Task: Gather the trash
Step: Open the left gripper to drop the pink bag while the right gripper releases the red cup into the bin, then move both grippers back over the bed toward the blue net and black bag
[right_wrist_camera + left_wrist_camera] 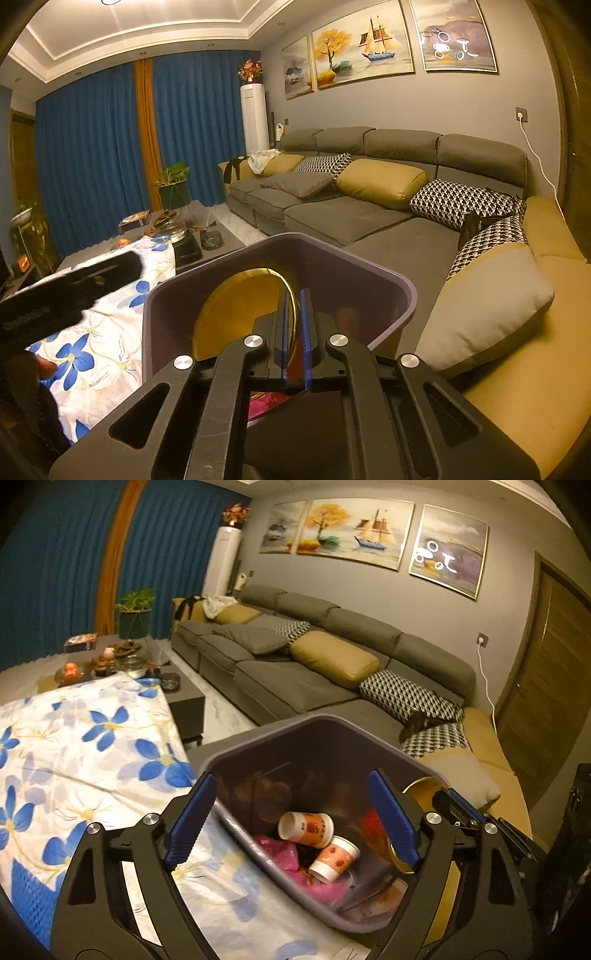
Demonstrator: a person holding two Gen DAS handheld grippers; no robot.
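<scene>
Left wrist view first: the left gripper [291,819] stands wide apart over the bin [258,734], nothing between its blue pads [190,819]. The bin is grey-purple and sits at the edge of a table covered with a blue-flowered cloth [92,746]. Down inside lie two paper cups [306,829] on their sides, touching each other, on top of a pink bag [279,851]. At the bin's right side a gold plate [421,788] stands on edge, tilted, and the right gripper [456,805] pokes in from the right beside it. Behind, a long grey sofa [295,686] runs along the wall with mustard and checked cushions.

Right wrist view now: the right gripper [293,332] has its pads nearly together, the rim of the gold plate [236,314] pinched between them. The plate hangs upright inside the bin [369,258], its gold face turned to the left. Under the jaws a bit of the pink bag [264,402] shows. At left, the dark bulk of the left gripper [74,288] hovers over the cloth [107,350], blurred. The sofa [351,218] fills the right side.
</scene>
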